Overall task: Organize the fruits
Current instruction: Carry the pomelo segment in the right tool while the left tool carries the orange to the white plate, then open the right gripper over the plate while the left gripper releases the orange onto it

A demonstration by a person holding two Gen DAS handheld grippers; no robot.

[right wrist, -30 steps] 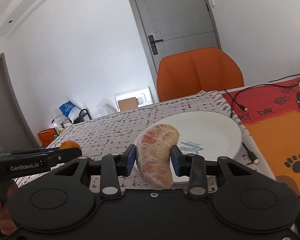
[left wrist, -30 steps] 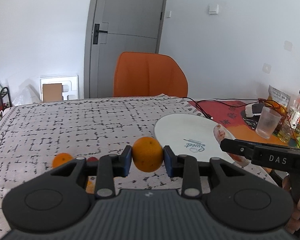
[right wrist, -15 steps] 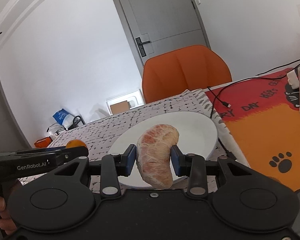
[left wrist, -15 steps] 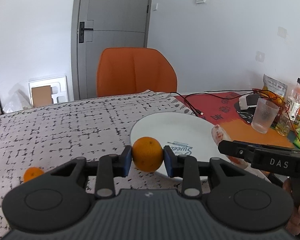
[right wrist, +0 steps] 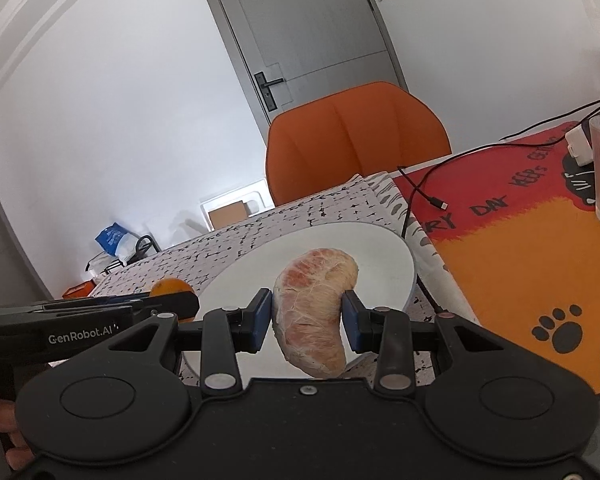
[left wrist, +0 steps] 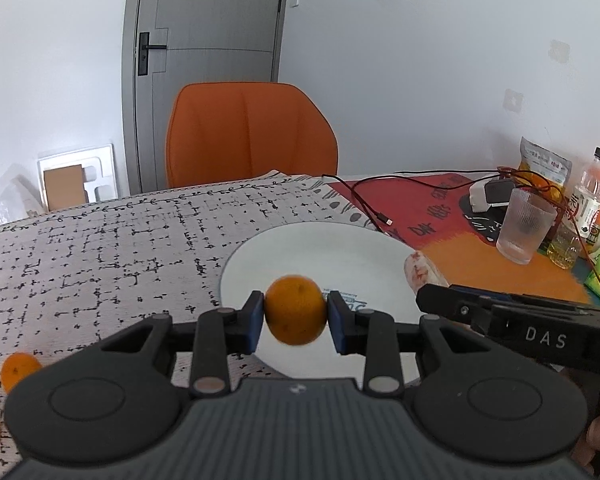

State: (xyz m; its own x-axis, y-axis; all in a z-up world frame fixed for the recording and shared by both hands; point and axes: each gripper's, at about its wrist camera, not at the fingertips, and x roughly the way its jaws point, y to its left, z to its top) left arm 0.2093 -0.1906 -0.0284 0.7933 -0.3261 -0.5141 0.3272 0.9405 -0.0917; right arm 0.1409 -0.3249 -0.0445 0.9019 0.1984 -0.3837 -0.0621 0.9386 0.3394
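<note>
Both grippers hovered over plate, left gripper clenched on orange, right gripper on pomelo segment; next likely lower and release.

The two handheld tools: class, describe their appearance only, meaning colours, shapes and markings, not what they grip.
Both are black plastic. The left tool has a ribbed grey top, two round black discs, silver rivets and blue finger pads; its side reads "GenRobot.AI". The right tool has the same build with a smooth black top and blue pads; its side reads "DAS". No cables or sleeves show.
</note>
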